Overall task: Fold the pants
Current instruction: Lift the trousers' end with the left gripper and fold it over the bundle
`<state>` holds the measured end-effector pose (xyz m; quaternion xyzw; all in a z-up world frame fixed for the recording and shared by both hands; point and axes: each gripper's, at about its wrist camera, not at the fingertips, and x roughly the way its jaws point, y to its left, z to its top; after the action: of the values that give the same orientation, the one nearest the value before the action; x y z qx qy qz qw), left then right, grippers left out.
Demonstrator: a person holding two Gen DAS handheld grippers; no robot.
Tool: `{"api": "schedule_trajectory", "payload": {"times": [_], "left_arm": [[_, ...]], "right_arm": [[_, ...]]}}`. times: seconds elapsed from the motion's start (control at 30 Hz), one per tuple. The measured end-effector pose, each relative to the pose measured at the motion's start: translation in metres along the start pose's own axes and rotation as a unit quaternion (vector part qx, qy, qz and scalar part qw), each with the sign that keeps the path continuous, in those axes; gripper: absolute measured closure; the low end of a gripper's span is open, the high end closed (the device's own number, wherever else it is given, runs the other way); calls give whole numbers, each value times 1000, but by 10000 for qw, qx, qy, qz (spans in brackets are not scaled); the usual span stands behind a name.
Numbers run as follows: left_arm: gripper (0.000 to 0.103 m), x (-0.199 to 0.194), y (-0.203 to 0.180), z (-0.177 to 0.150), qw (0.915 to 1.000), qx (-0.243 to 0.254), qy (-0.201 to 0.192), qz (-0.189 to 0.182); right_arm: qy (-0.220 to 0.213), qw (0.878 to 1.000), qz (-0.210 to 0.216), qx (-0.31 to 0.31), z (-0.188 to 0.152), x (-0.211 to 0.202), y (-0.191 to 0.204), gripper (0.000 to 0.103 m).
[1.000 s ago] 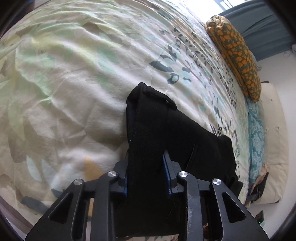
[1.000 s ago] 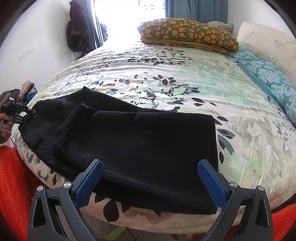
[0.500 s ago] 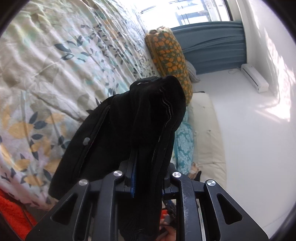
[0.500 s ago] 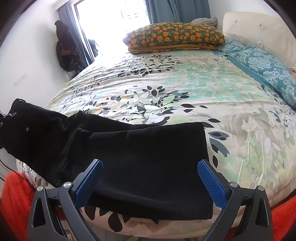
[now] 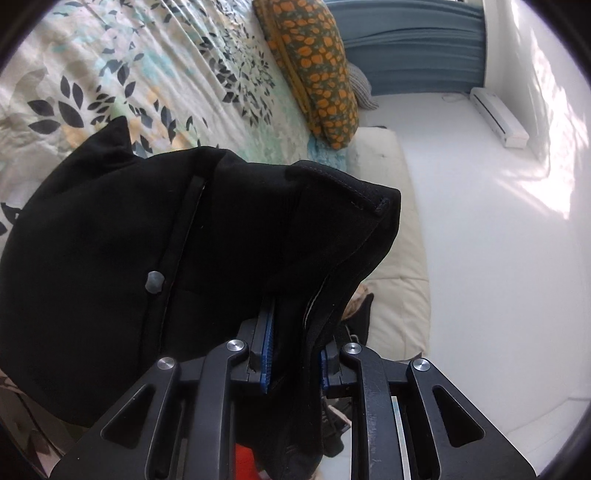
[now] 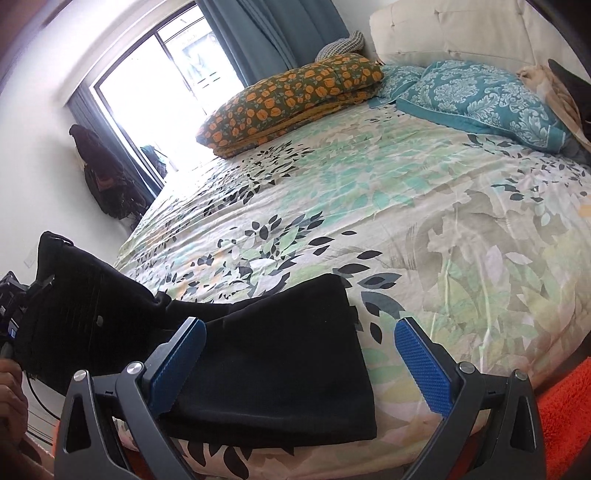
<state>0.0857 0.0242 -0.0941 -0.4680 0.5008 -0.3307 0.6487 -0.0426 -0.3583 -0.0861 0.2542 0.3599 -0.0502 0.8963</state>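
Observation:
The black pants [image 6: 280, 362] lie along the near edge of the bed [image 6: 406, 229], legs doubled, hems toward the right. My left gripper [image 5: 293, 354] is shut on the waistband end of the pants [image 5: 147, 258] and holds it lifted off the bed; a grey button [image 5: 154, 281] shows on the raised cloth. In the right wrist view that lifted end [image 6: 74, 295] hangs at the far left. My right gripper [image 6: 299, 365] is open and empty, just above the hem end of the pants.
An orange-patterned folded quilt [image 6: 291, 99] and teal pillows [image 6: 480, 99] lie at the head of the bed by the cream headboard [image 6: 450, 33]. An orange rug [image 6: 569, 413] lies beside the bed. Dark clothes [image 6: 103, 177] hang by the window.
My left gripper has lifted the waistband end off the bed and swung it toward the hems. My right gripper has tilted and moved closer over the hem end, still open.

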Motion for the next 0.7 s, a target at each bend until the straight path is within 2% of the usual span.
{"api": "schedule_trajectory", "payload": {"times": [0.1, 0.17, 0.33, 0.43, 0.5, 0.57, 0.6, 0.67, 0.7], "left_arm": [[87, 35, -10, -6, 9997, 82, 244, 45], [96, 61, -12, -8, 9989, 133, 441, 119], [97, 130, 1, -19, 9931, 293, 849, 748], [97, 163, 15, -30, 9857, 490, 1053, 1224], [98, 177, 25, -35, 9832, 515, 1119, 1350], [98, 181, 26, -36, 9829, 495, 1136, 1362], [98, 182, 24, -38, 9830, 490, 1148, 1346], [98, 179, 19, -37, 9827, 538, 1235, 1271], [102, 180, 16, -37, 9828, 555, 1388, 1084]], "right_arm": [[-95, 9993, -42, 360, 5, -7, -21, 1], [-133, 9981, -82, 594, 7, -10, -34, 1], [-142, 9949, -169, 983, 7, -13, -59, 1], [-147, 9940, -161, 1075, 6, -15, -69, 1], [-70, 9937, 91, 1115, 6, -12, -72, 1], [123, 9922, 606, 1084, 6, -5, -69, 1], [328, 9900, 963, 976, 5, 2, -63, 1], [1005, 9785, 1701, 596, -4, 25, -40, 1], [1246, 9740, 1847, 408, -11, 33, -28, 1]]}}
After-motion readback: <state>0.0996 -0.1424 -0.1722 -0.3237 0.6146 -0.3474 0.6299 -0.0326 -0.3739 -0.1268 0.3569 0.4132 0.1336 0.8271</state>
